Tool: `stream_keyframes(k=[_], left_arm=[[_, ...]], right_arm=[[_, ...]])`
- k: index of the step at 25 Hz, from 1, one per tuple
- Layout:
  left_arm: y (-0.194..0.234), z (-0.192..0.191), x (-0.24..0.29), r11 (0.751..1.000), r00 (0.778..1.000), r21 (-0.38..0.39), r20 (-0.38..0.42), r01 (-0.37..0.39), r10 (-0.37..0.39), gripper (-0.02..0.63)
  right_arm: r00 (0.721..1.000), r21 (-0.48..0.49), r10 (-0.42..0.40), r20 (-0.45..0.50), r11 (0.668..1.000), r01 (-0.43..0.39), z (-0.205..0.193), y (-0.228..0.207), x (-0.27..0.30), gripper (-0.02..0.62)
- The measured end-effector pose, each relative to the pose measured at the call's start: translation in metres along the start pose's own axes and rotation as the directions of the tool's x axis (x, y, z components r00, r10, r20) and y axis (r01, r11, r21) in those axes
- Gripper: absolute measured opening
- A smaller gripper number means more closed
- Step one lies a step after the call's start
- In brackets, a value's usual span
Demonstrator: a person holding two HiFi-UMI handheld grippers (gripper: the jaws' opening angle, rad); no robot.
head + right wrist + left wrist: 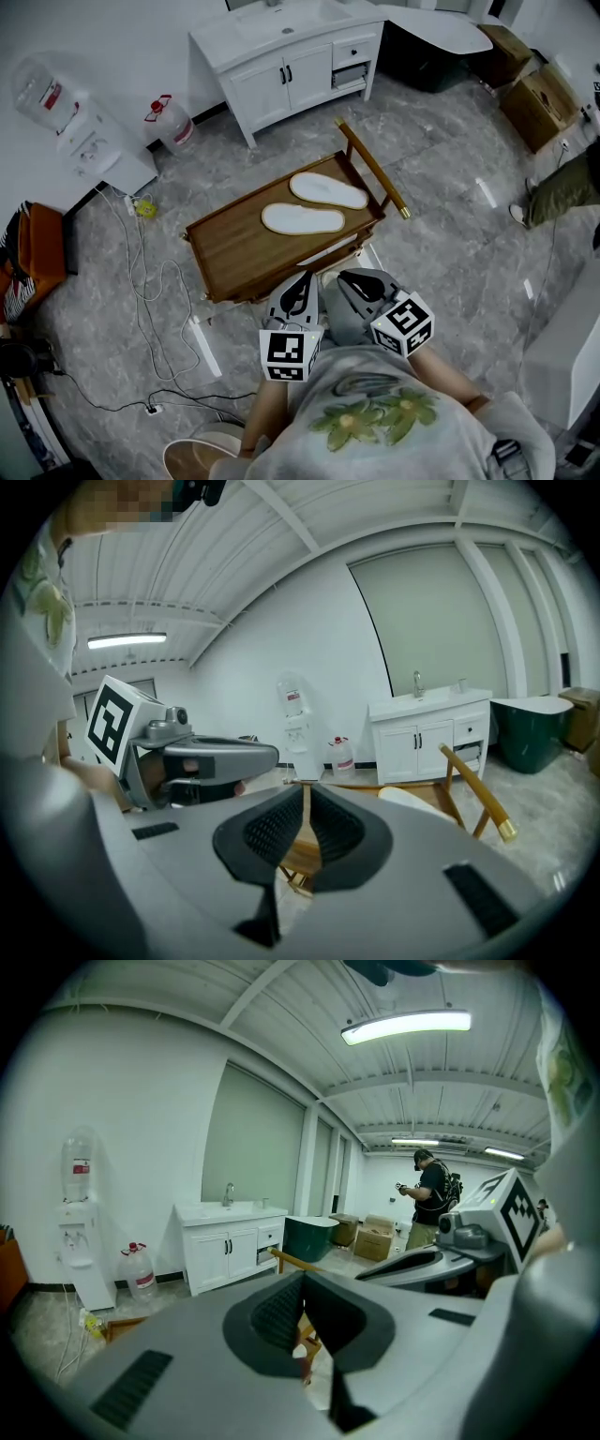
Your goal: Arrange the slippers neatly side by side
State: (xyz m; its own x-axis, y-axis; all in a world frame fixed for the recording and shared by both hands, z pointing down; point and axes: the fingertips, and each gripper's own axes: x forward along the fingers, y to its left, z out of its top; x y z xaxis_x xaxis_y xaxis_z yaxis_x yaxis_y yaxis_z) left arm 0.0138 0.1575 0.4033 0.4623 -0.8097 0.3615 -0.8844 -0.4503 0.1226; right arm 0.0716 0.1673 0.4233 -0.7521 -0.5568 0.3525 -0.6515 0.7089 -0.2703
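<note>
Just ahead of the left tongs [303, 281] and right tongs [352, 277], both pressed together and empty, two slippers [302, 219] lie on the cart [234, 253]. Thin, light, floppy, I'd say: pinch each by its near edge.

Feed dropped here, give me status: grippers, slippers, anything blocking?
Both shut, empty: left gripper, right gripper, short of the cart. Two slippers flat on it, close together, not quite parallel. Nothing between grippers and slippers.
</note>
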Motion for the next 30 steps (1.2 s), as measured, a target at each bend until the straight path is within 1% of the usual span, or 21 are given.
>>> stream_keyframes(k=[3,6,10,13,19,23,26,30], left_arm=[[0.012,0.003,0.007,1.000,1.000,-0.021,-0.008,-0.018,0.018,0.015],[0.026,0.011,0.016,0.999,1.000,-0.022,-0.004,-0.031,0.031,0.015],[0.046,0.017,0.026,0.998,0.998,-0.035,-0.018,-0.052,0.052,0.016],[0.058,0.024,0.036,0.997,0.998,-0.041,-0.018,-0.069,0.068,0.015],[0.082,0.030,0.050,0.994,0.995,-0.043,-0.032,-0.100,0.099,0.016],[0.095,0.029,0.057,0.991,0.992,-0.055,-0.044,-0.120,0.117,0.016],[0.104,0.029,0.063,0.988,0.990,-0.070,-0.056,-0.134,0.131,0.016],[0.116,0.026,0.070,0.984,0.986,-0.088,-0.076,-0.158,0.151,0.016]], right_arm=[[0.999,0.005,0.030,-0.030,1.000,-0.030,0.000,-0.008,0.014,0.030],[0.994,0.003,0.070,-0.082,0.998,-0.070,-0.002,-0.017,0.035,0.088],[0.989,-0.008,0.093,-0.119,0.996,-0.094,0.006,-0.027,0.056,0.128],[0.987,-0.033,0.099,-0.128,0.994,-0.104,0.016,-0.038,0.070,0.142],[0.987,-0.069,0.090,-0.130,0.993,-0.099,0.035,-0.060,0.096,0.187],[0.983,-0.085,0.097,-0.156,0.990,-0.111,0.036,-0.070,0.110,0.205],[0.978,-0.103,0.106,-0.177,0.987,-0.126,0.036,-0.077,0.121,0.207],[0.964,-0.118,0.129,-0.232,0.980,-0.160,0.028,-0.085,0.137,0.213]])
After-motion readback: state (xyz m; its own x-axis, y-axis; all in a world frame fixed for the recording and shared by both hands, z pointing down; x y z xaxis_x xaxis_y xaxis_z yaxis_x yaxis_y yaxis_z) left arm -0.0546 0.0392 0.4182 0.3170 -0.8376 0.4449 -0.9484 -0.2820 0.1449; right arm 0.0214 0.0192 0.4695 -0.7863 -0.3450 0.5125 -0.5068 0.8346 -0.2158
